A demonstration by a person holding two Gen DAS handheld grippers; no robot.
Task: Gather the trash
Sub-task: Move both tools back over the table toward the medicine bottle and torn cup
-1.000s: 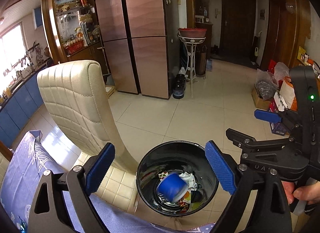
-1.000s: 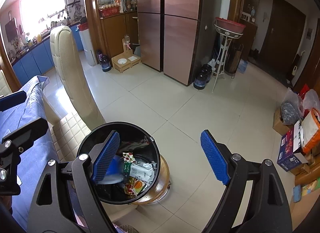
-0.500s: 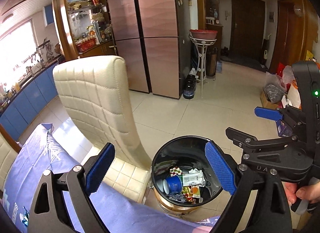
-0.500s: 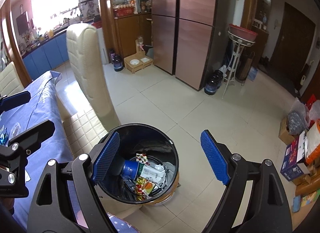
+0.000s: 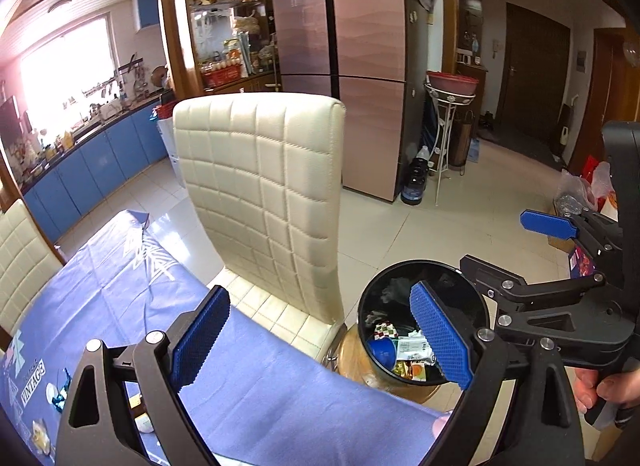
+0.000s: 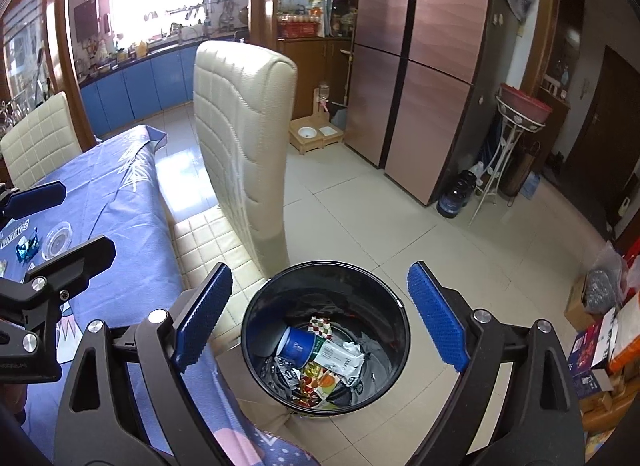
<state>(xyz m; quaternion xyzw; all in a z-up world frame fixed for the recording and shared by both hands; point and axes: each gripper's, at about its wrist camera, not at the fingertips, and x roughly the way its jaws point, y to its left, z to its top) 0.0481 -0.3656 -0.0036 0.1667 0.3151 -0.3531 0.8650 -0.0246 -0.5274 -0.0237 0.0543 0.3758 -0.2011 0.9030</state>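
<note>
Covering the table [image 6: 120,201] at left, blue cloth; beside it, cream chair [image 6: 240,125]; left hand-held gripper [image 5: 320,336] spread wide, empty; right hand-held gripper [image 6: 320,316] wide too, just opened further, nothing between; below it, black bin [image 6: 256,330] holding blue cup [image 6: 298,344] and wrappers [image 6: 340,358].
</note>
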